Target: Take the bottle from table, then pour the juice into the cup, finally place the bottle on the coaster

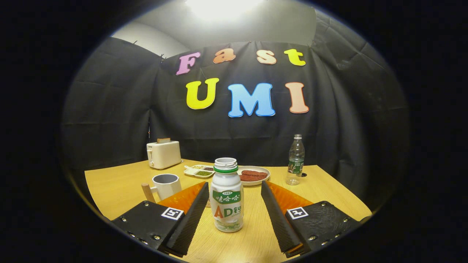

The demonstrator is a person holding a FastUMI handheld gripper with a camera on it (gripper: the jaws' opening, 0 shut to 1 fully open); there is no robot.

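Item: bottle, white plastic, green collar, printed label, mouth open with no cap seen. It stood upright on the table, between the fingers of the gripper and touched by neither. The jaws were spread wide, a clear gap being left on each side of the body.

Handling, as judged: a small, light container, fairly stiff but likely to dent if squeezed hard; the smooth wall and glossy label were taken to be slippery. With the mouth open, any tilt during lifting was considered a spill risk. The best hold was judged to be at mid-body, across the label, below the narrowing shoulder, so that the neck stayed free for pouring.

Surroundings, placed from the bottle:
- cup, white, wooden handle, to the left and a little behind, near; interior appeared empty.
- A small rounded edge, possibly the coaster, was glimpsed just left of the bottle behind the left finger; its identity could not be told.
- plate with reddish-brown food, directly behind, near.
- divided tray of small foods, behind and left.
- toaster, farther behind and left, well apart.
- clear water bottle, behind and right, well apart.

Obstructions: nothing was seen between fingers and bottle. The plate close behind was judged the only thing to be minded on the swing toward the cup.
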